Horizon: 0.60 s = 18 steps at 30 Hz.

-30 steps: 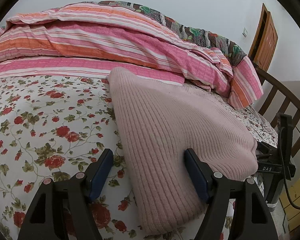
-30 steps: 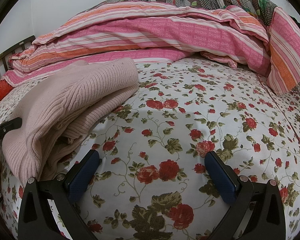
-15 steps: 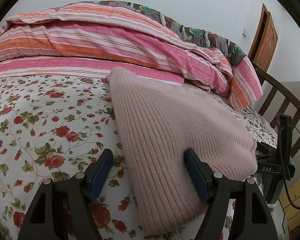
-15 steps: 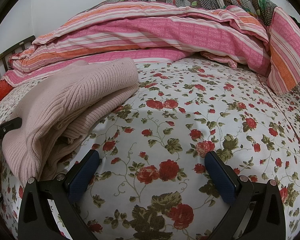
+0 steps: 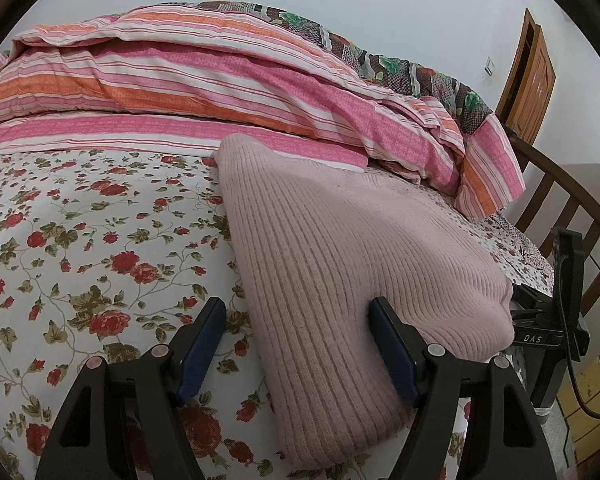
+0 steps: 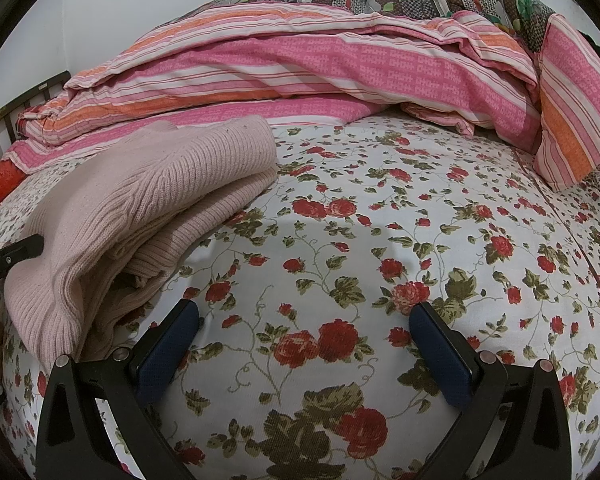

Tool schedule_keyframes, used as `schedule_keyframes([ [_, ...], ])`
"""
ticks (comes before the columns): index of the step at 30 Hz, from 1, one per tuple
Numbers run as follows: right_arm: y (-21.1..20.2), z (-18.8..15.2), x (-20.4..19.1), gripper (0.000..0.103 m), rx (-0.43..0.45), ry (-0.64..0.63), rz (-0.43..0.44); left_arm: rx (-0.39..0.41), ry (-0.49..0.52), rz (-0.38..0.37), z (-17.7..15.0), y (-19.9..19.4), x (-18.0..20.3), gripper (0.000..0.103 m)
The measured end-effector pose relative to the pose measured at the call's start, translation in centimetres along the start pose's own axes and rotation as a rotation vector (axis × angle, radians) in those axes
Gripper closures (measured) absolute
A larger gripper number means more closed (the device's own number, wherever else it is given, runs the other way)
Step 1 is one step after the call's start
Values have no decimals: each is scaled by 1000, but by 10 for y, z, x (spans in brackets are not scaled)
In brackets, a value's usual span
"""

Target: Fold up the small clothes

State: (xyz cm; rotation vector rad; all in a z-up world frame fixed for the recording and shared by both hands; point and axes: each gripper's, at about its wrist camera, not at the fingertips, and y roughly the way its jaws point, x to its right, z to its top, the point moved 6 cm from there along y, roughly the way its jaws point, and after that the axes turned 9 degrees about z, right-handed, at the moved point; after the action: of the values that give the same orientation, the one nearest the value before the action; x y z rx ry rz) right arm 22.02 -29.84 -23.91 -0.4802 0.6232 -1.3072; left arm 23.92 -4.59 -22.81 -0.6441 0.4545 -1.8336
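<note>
Both claws spread over the bed

Left claw [image 5: 296, 344] sits low with its jaws apart, its right finger [image 5: 392, 354] lying on the folded pink knit sweater [image 5: 340, 264] and its left finger over the floral bedsheet [image 5: 80, 240]; I see no pinch. My right claw [image 6: 304, 344] is wide apart above bare sheet, holding nothing. From it, the sweater lies to the left, near the striped quilt [image 6: 320, 60] heaped at the back

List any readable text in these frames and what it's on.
"DAS": white letters on the black stand at the bed's right edge, left wrist view.
Nothing else reads: no lettering shows on the pink sweater, the striped quilt, the floral sheet or the grippers.
</note>
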Motion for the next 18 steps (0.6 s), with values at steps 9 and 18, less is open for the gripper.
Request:
schedule_keyframes([
  [9,0,0,0,0,0,0,0,0,-1,0,0,0,1,30],
  [18,0,0,0,0,0,0,0,0,-3,-1,0,0,0,30],
])
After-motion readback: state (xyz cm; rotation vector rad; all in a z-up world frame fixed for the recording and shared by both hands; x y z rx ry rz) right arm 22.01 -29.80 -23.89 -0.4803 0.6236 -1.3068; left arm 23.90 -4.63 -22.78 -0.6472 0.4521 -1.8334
